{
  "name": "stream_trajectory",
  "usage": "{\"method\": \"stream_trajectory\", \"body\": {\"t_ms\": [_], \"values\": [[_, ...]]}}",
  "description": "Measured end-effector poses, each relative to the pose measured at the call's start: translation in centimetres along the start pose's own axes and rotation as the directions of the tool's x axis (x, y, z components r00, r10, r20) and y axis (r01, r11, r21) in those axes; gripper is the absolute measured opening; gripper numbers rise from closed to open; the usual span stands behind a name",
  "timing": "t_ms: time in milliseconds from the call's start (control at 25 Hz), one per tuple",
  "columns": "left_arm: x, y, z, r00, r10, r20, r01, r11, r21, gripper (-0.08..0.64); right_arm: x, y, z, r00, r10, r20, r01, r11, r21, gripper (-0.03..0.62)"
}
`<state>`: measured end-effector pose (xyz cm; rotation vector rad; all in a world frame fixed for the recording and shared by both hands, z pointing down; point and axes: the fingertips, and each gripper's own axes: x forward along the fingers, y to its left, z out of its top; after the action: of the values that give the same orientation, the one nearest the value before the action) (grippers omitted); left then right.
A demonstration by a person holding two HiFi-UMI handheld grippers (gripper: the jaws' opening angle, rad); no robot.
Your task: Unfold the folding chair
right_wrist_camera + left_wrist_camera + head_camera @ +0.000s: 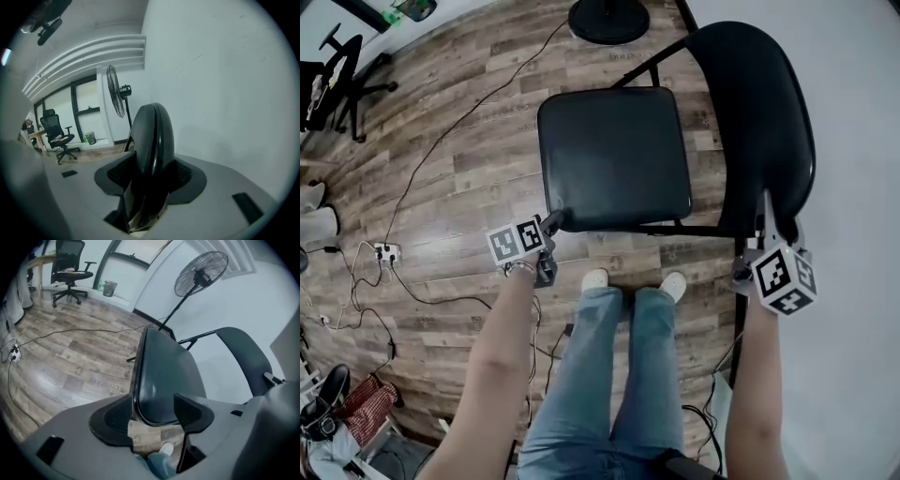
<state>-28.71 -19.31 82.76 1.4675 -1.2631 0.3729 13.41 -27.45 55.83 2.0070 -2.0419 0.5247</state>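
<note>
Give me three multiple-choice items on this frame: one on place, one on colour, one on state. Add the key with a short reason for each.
1. Where is the left gripper?
A. at the fan base
B. at a near corner of the seat
C. on the office chair

2. What colour is the seat?
A. black
B. red
C. white

3. What state is the right gripper in?
A. open and empty
B. out of view
C. shut on the backrest

Key:
1 B: the head view puts it at that corner, and the left gripper view shows the seat's rim between its jaws.
2 A: the seat pad is black in the head view.
3 C: the right gripper view shows both pads pressed on the backrest's edge.
</note>
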Motion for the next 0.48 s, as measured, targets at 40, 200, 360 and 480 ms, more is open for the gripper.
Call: {"method": "stream_trajectory", "body": {"t_ms": [40,200,360,480], "values": [[-0.7,-0.4,0.0,1.000,0.002,-0.003,-0.002,1.000,0.003,0.268,0.1,-0.1,0.0,1.000,-0.004,-0.021,0.004,1.000,0.013,0.173],[-3.4,-2.3,0.4,1.000,0.001,0.008,0.000,1.000,-0.004,0.268,0.3,0.0,-0.3,0.994,-0.014,-0.113,0.018,0.999,0.031,0.183],[-5.4,-4.5,1.4,0.999,-0.007,0.033,0.008,1.000,-0.015,0.268,0.2,-0.1,-1.0,0.974,-0.040,-0.221,0.025,0.997,-0.073,0.215],[-7.1,-6.3,2.0,0.999,-0.005,0.033,0.004,1.000,0.014,0.269,-0.4,-0.1,-1.4,0.951,-0.067,-0.303,0.028,0.991,-0.134,0.232]]}}
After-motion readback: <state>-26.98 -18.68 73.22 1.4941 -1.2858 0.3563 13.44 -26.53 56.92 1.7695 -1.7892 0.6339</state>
